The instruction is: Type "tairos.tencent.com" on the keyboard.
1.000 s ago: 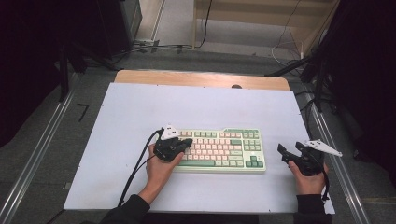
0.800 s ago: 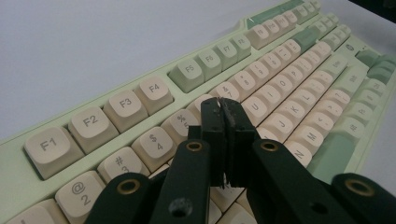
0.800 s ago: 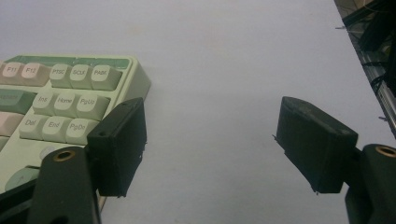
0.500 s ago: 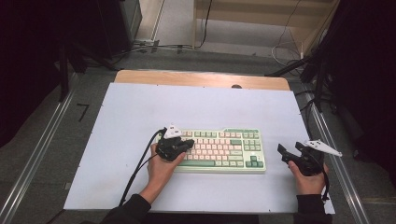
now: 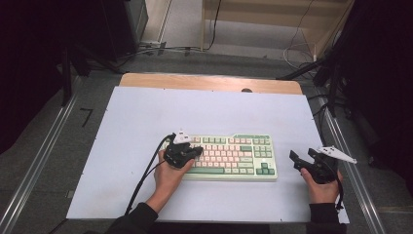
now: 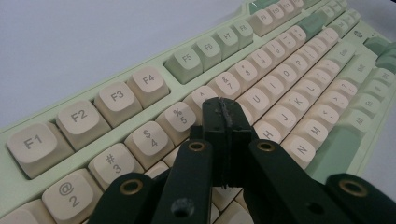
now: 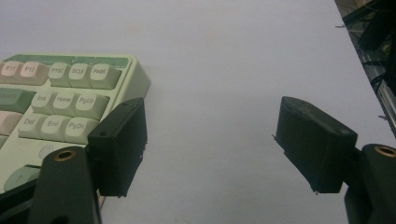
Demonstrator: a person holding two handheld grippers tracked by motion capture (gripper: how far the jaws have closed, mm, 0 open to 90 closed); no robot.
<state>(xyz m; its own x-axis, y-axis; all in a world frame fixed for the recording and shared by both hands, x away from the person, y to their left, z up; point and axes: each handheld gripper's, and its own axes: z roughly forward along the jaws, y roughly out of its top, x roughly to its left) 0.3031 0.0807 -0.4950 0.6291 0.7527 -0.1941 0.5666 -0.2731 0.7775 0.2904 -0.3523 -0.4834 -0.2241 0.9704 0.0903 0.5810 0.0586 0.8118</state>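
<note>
A pale green keyboard with cream and green keys lies on the white table, near its front. My left gripper hovers over the keyboard's left half with its jaws pressed together and nothing between them. In the left gripper view the closed tip of my left gripper sits low over the letter rows of the keyboard, just below the 5 and 6 keys. My right gripper rests to the right of the keyboard, open. Its jaws stand wide apart in the right gripper view, my right gripper over bare table beside the keyboard.
A wooden strip runs along the table's far edge. Metal rails flank both sides of the table. Cables trail from the left gripper toward the front edge. Dark equipment stands beyond the table.
My left gripper has edged slightly to the right and forward over the keys. The right gripper has stayed in place, open.
</note>
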